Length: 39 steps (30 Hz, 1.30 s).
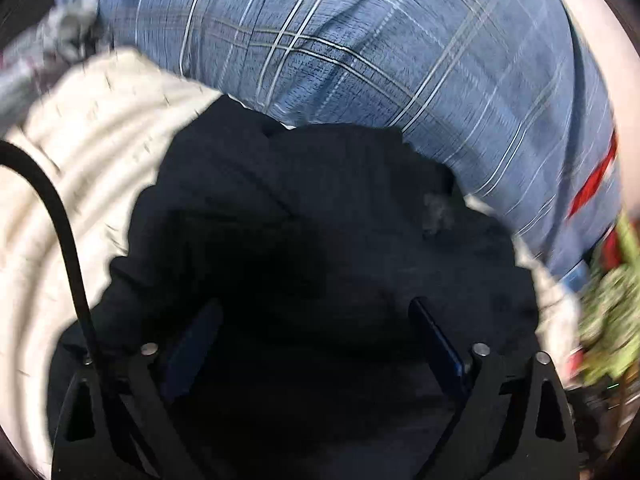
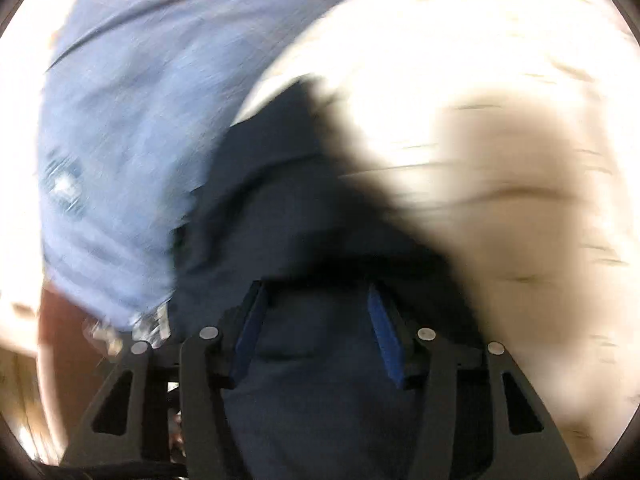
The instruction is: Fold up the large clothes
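Left edge: a cream striped cloth (image 1: 92, 168) is lying rumpled under and beside the clothes, with a black cable (image 1: 60, 216) crossing it in the left wrist view.
Left tongs: the left tongs (image 1: 316, 332) are standing wide apart, pointing steeply down over a dark navy garment (image 1: 304, 216); both blue pads are hanging clear of it and nothing is sitting between them.
Dark garment: it is lying in a loose, creased heap at the near centre, partly over the cream cloth and touching the plaid piece behind it.
Handling: judging by the soft folds, it is looking limp and light, not fragile, likely to sag and drag once lifted; a single layer may be slipping out of a shallow pinch.
Where to hold: a hem or corner at the heap's outer edge is looking like the better bite, one per tongs, so the cloth is spreading flat.
Far side: a blue plaid garment (image 1: 360, 60) is bulging across the far half, also unfolded.
Right tongs: the right tongs (image 2: 316, 320) are standing partly apart over the same dark fabric (image 2: 288, 216); blur is hiding whether the pads are touching it, though no fold is showing pinched.
Right edge: something green and red (image 1: 608, 288) is smearing past, too blurred to name.
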Available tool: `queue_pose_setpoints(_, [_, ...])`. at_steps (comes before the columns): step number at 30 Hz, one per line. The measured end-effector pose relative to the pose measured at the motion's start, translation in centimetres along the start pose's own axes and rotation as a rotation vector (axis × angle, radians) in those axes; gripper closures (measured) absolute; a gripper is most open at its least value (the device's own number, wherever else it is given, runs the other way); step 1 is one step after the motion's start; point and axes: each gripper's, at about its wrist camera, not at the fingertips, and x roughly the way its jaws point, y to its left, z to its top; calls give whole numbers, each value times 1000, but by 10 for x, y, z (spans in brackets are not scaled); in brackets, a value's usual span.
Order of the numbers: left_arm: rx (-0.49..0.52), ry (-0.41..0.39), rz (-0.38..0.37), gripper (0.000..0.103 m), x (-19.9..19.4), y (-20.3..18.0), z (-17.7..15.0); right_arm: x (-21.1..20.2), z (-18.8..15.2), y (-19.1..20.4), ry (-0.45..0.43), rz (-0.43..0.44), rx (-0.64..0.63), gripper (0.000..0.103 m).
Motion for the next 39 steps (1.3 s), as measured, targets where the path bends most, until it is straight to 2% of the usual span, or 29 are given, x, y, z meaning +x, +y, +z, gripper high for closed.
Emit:
queue_pose_setpoints(2, [13, -4, -9, 14, -3, 3, -4, -11, -3, -8, -1, 108, 48, 49])
queue_pose_setpoints(5, [-27, -28, -49, 14, -10, 11, -10, -5, -5, 13, 18, 181, 33, 47])
queue_pose_setpoints(7, [-30, -26, -57, 15, -13, 17, -11, 7, 1, 30, 19, 182, 4, 47])
queue_pose_setpoints(9, [-17, -16, -53, 15, -13, 16, -9, 22, 14, 38, 13, 123, -12, 47])
queue_pose_setpoints(10, [-13, -13, -53, 15, -13, 17, -10, 29, 18, 40, -18, 111, -14, 60])
queue_pose_setpoints(12, [-19, -9, -56, 18, -17, 21, -11, 29, 23, 45, -48, 112, -56, 95])
queue_pose_setpoints(14, [-40, -13, -73, 19, -20, 25, -11, 16, 19, 47, -68, 149, -93, 95])
queue_pose_setpoints(17, [-86, -12, -113, 19, -23, 32, -11, -10, 4, 39, -103, 133, -141, 95])
queue_pose_setpoints(21, [-47, -18, -90, 22, -20, 31, -12, 1, -9, -4, -49, 9, -93, 97])
queue_pose_setpoints(23, [-27, -19, -82, 23, -20, 30, -12, 12, -5, -29, -3, 80, -2, 95])
queue_pose_setpoints(25, [-24, -20, -52, 28, -24, 31, -12, 2, -3, -36, 0, 128, 84, 89])
queue_pose_setpoints(27, [-55, -37, 14, 28, -37, 37, -11, -18, -4, -31, -47, 111, 65, 86])
queue_pose_setpoints(28, [-80, -64, 21, 25, -48, 41, -11, -33, -5, -23, -93, 66, 29, 85])
queue_pose_setpoints(29, [-105, -105, 27, 21, -60, 44, -10, -49, -6, -13, -156, 4, -24, 84])
queue_pose_setpoints(31, [-107, -195, 44, 1, -79, 39, -6, -65, -6, 12, -246, -24, -120, 82])
queue_pose_setpoints(32, [-86, -209, 29, 1, -81, 32, -3, -63, -5, 36, -250, -14, -203, 82])
queue_pose_setpoints(35, [-32, -160, -8, 1, -67, 11, 4, -35, -2, 81, -203, 25, -304, 82])
queue_pose_setpoints(37, [19, -140, -2, 1, -52, -4, 4, -6, 0, 101, -149, 36, -324, 82])
queue_pose_setpoints(39, [44, -125, 40, 1, -38, -6, 3, 25, 2, 111, -88, 26, -339, 82])
